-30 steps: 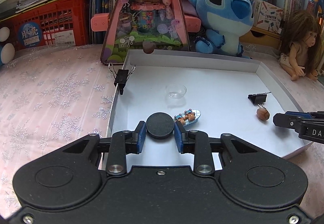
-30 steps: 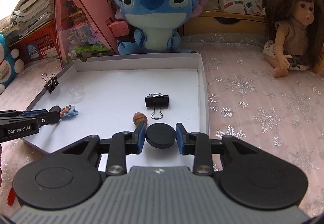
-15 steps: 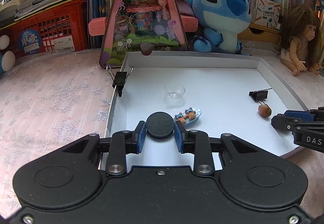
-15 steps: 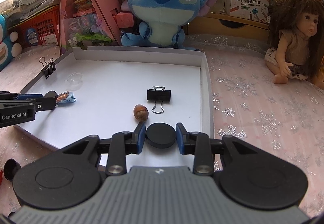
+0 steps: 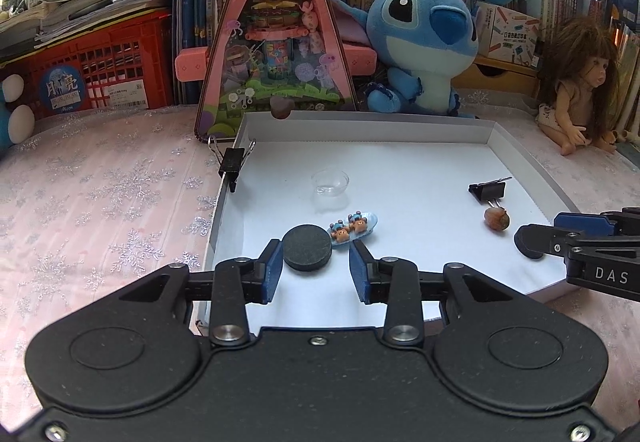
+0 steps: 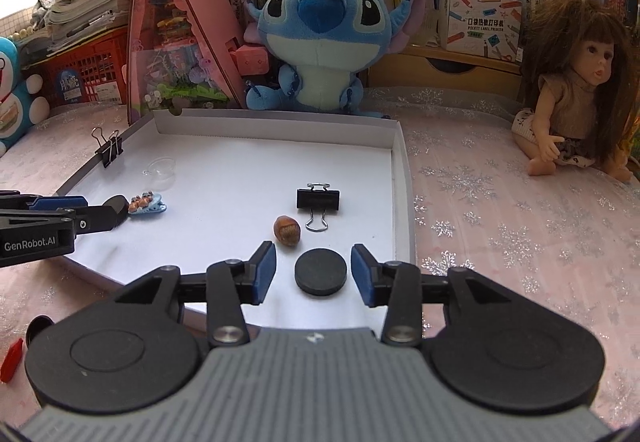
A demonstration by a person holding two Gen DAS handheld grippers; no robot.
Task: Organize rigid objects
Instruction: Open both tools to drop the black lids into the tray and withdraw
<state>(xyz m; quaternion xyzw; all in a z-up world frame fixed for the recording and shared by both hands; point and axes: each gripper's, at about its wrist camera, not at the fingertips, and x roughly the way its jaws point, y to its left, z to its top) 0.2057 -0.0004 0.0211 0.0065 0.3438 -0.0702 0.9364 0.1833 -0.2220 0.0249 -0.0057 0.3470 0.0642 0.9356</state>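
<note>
each black disc lies flat on the white tray [image 6: 402,178] between released pads: the right claw [image 6: 314,274] has just been opening around its disc [image 6: 320,271], the left claw [image 5: 316,269] around its disc [image 5: 307,247], left pad touching.

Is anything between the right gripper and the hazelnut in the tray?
Nothing blocks it. The hazelnut lies just ahead of the right gripper's left finger. The black disc sits between the just-opened fingers, right of the nut, with a binder clip behind it.
</note>
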